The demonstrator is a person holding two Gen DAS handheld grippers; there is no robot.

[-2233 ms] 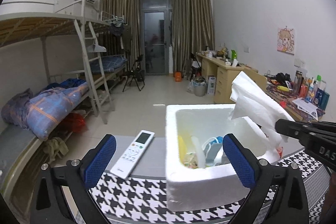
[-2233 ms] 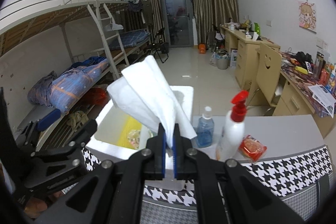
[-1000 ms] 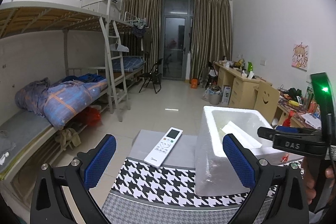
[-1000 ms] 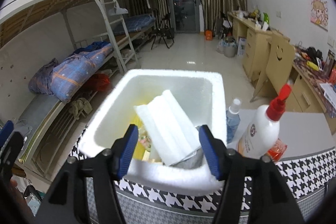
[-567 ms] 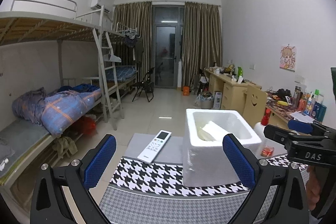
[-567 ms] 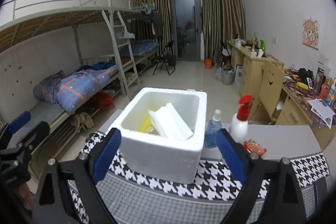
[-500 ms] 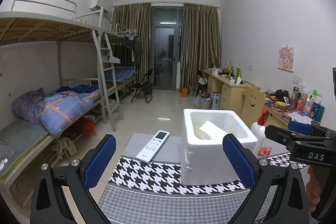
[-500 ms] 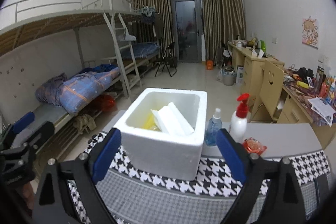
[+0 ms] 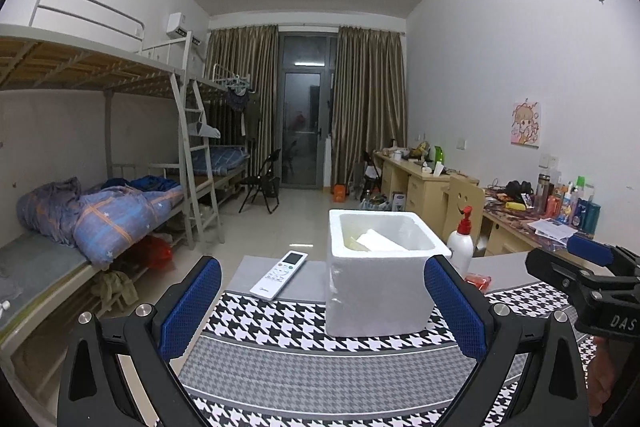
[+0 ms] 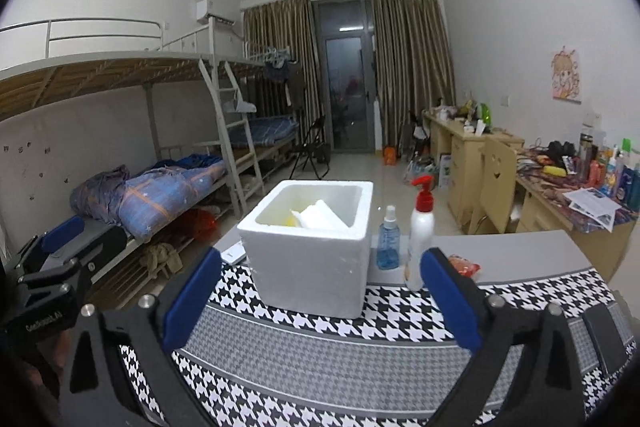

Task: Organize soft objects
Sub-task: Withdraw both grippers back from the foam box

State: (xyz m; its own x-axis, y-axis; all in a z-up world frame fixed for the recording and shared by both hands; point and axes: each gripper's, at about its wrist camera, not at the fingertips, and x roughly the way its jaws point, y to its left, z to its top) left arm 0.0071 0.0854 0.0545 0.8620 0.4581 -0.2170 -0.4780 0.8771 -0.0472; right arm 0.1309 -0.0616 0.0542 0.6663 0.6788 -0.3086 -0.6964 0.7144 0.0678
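Note:
A white foam box [image 9: 376, 291] [image 10: 312, 267] stands on the houndstooth-covered table [image 10: 400, 323]. Inside it a folded white tissue pack [image 9: 378, 241] [image 10: 320, 217] leans beside something yellow [image 10: 291, 221]. My left gripper [image 9: 321, 291] is open and empty, well back from the box. My right gripper [image 10: 320, 291] also hangs back from the box; its jaws are still opening, wide apart, with nothing between them. Each gripper shows at the edge of the other's view, the right one [image 9: 588, 267] held by a hand.
Left of the box lies a white remote [image 9: 280, 274]. To its right stand a blue spray bottle [image 10: 388, 243] and a white red-topped pump bottle [image 10: 418, 239], with a red packet [image 10: 464, 265] behind. Bunk beds line the left, a cluttered desk [image 10: 580, 203] the right.
The right gripper let the white tissue pack go into the box and opened wide. Both grippers then drew back from the box, which now looks smaller and farther off.

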